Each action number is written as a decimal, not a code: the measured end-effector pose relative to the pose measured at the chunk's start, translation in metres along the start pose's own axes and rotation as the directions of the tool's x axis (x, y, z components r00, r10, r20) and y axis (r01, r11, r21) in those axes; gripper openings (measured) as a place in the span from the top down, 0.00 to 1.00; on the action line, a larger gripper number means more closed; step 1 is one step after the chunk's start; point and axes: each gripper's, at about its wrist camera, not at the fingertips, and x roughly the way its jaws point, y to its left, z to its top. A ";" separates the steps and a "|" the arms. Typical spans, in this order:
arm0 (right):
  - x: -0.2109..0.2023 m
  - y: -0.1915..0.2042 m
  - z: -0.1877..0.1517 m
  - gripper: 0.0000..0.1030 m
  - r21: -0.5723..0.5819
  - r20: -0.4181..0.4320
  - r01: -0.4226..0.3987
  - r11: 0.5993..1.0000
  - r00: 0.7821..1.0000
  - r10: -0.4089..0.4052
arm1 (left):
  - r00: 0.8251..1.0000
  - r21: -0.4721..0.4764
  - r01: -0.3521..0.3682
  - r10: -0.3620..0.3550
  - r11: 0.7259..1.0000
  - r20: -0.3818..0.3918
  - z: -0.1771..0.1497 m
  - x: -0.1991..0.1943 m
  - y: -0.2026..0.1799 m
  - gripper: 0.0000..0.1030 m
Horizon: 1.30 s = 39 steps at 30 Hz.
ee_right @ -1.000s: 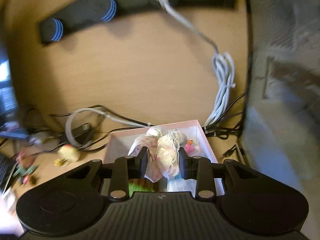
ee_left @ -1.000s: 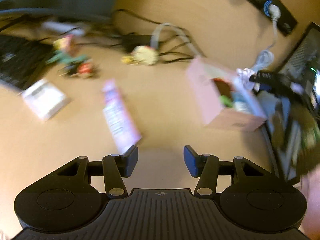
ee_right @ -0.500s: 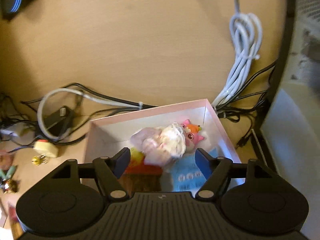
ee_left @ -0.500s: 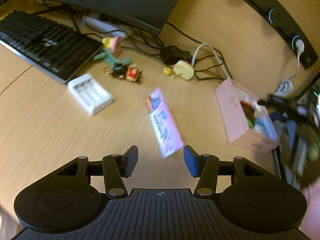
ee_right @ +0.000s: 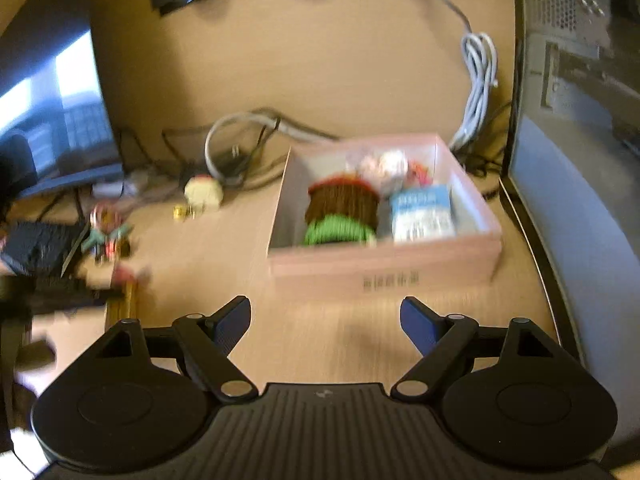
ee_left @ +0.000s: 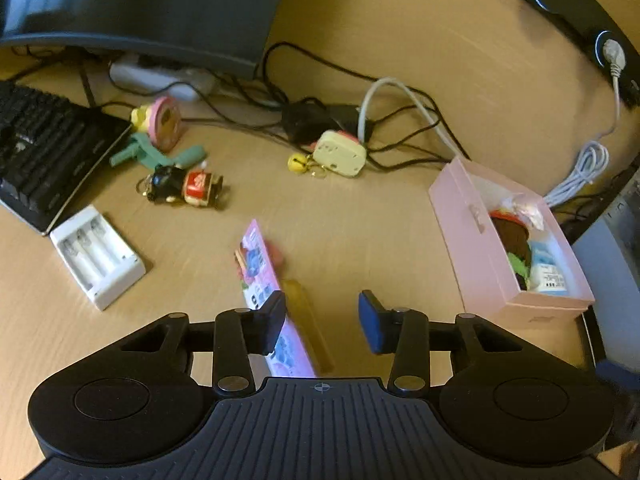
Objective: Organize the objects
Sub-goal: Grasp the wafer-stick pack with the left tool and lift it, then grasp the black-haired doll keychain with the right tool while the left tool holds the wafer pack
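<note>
A pink box (ee_left: 472, 236) stands on the wooden desk at the right; it also shows in the right wrist view (ee_right: 384, 268). It holds a frilly cloth piece (ee_right: 382, 166), a brown and green item (ee_right: 340, 212) and a blue packet (ee_right: 422, 212). My left gripper (ee_left: 322, 322) is open and empty, low over a pink packet (ee_left: 266, 296) and a yellow stick (ee_left: 310, 326). My right gripper (ee_right: 326, 322) is wide open and empty, just in front of the box.
A white battery case (ee_left: 98, 256), a black and red toy (ee_left: 184, 188), a pink and green toy (ee_left: 160, 136), a cream keychain (ee_left: 338, 154), a keyboard (ee_left: 44, 148), a monitor (ee_left: 140, 4) and tangled cables (ee_left: 400, 120) lie on the desk. A computer case (ee_right: 576, 120) stands at the right.
My right gripper opened, left the frilly cloth piece in the pink box and pulled back. My left gripper moved down toward the pink packet.
</note>
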 end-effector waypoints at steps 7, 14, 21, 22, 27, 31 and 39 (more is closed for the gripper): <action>-0.004 -0.007 -0.023 0.20 0.024 -0.040 0.012 1.000 0.999 -0.011 | 0.993 -0.117 -0.101 0.093 0.988 -0.072 -0.001 0.028 0.012 0.56; 0.003 -0.005 -0.031 0.20 0.013 -0.081 0.000 1.000 0.997 0.001 | 0.980 0.033 -0.192 0.193 0.981 -0.051 0.003 0.047 -0.006 0.56; 0.014 0.014 -0.031 0.20 -0.057 -0.108 -0.044 0.997 0.993 0.037 | 0.979 0.080 -0.193 0.198 0.978 -0.055 -0.005 0.030 0.015 0.74; 0.018 0.018 -0.029 0.20 -0.070 -0.114 -0.053 0.996 0.992 0.044 | 0.984 0.045 -0.164 0.166 0.985 -0.062 -0.007 0.022 0.026 0.74; 0.044 0.065 -0.016 0.20 -0.184 -0.133 -0.144 0.972 0.984 0.121 | 0.993 -0.051 -0.109 0.107 0.993 -0.041 -0.026 -0.039 0.077 0.74; 0.071 0.131 0.012 0.20 -0.272 -0.106 -0.263 0.926 0.964 0.243 | 0.994 -0.136 -0.113 0.112 0.984 -0.013 -0.034 -0.089 0.124 0.74; 0.154 0.271 0.082 0.21 -0.216 -0.019 -0.393 0.894 0.917 0.399 | 0.979 -0.192 -0.174 0.190 0.966 0.071 -0.028 -0.171 0.202 0.74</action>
